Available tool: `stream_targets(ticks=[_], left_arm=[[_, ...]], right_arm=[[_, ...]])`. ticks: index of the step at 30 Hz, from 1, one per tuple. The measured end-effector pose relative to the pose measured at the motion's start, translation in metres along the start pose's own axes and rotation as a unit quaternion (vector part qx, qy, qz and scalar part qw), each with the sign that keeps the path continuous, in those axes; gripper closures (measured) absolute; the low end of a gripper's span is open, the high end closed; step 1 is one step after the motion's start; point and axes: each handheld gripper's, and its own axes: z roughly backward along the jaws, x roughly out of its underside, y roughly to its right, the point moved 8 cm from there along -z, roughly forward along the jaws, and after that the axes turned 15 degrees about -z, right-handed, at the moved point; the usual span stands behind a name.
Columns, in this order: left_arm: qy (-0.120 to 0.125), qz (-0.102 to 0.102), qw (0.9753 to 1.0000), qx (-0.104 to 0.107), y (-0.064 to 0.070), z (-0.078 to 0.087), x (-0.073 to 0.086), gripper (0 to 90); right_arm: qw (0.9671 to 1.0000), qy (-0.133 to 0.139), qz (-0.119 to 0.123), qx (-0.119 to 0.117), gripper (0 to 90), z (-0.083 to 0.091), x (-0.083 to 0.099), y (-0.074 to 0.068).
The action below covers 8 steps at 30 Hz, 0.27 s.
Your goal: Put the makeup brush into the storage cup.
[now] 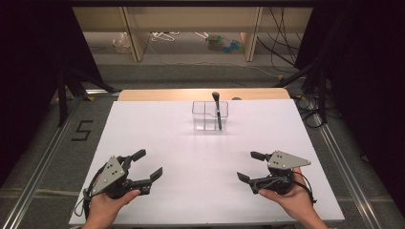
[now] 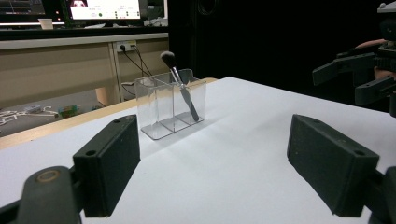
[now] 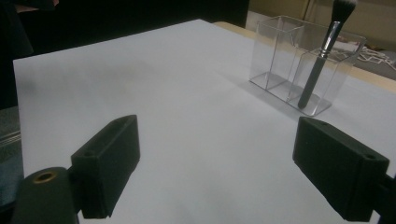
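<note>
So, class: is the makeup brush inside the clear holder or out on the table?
Inside: the makeup brush stands tilted in the clear holder's right compartment, bristles up.

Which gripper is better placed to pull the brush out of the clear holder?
Right, probably. The brush leans in the holder's right compartment, nearer the right gripper. The left gripper is equally open, but farther.

Grey floor (image 1: 57,124), wooden shelving (image 1: 138,33), dark surroundings

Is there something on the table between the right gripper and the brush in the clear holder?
Nothing visible. Bare white table lies between the right gripper and the clear holder, where the brush stands in the right compartment. The left gripper is off to the side, jaws open.
</note>
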Motion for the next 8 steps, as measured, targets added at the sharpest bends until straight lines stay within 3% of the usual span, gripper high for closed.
stream_targets(ticks=[4, 8], left_arm=[[-0.001, -0.004, 1.0, 0.001, -0.0001, -0.0009, 0.0006, 17.2], [-0.005, -0.002, 1.0, 0.003, 0.0007, -0.0018, 0.0016, 17.3]], right_arm=[[1.0, 0.002, 0.005, 0.006, 15.9, -0.0029, 0.0016, 0.004], [0.9999, -0.003, -0.01, 0.007, 15.8, -0.0033, 0.0031, 0.006]])
